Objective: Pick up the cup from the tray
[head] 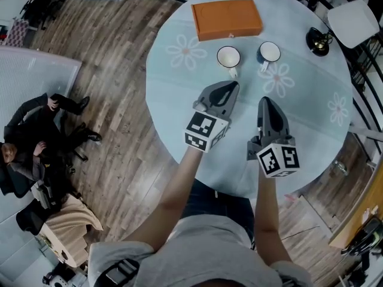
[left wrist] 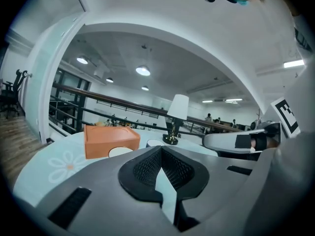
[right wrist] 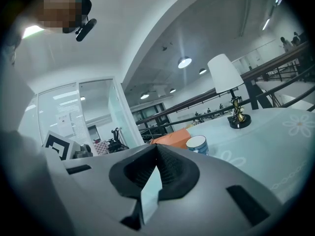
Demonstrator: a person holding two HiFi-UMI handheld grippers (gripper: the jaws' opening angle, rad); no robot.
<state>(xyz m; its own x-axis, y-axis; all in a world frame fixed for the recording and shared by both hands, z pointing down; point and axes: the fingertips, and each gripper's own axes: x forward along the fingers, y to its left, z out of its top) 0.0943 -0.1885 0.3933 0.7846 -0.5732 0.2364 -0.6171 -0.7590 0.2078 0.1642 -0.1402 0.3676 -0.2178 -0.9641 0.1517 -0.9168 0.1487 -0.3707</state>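
Left tool (head: 230,86) and right tool (head: 266,101) each bear black-and-white square markers (head: 206,130)

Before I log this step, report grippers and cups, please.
Left gripper, right gripper shut, empty. White cup, blue cup on table, untouched. Nothing in the way.

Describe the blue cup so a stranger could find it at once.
On the round table with the pale flowered cloth, find the orange box at the far edge. Two cups stand side by side just in front of it; the blue cup is the one nearer the lamp. It is dark blue outside, while the white cup beside it is white.
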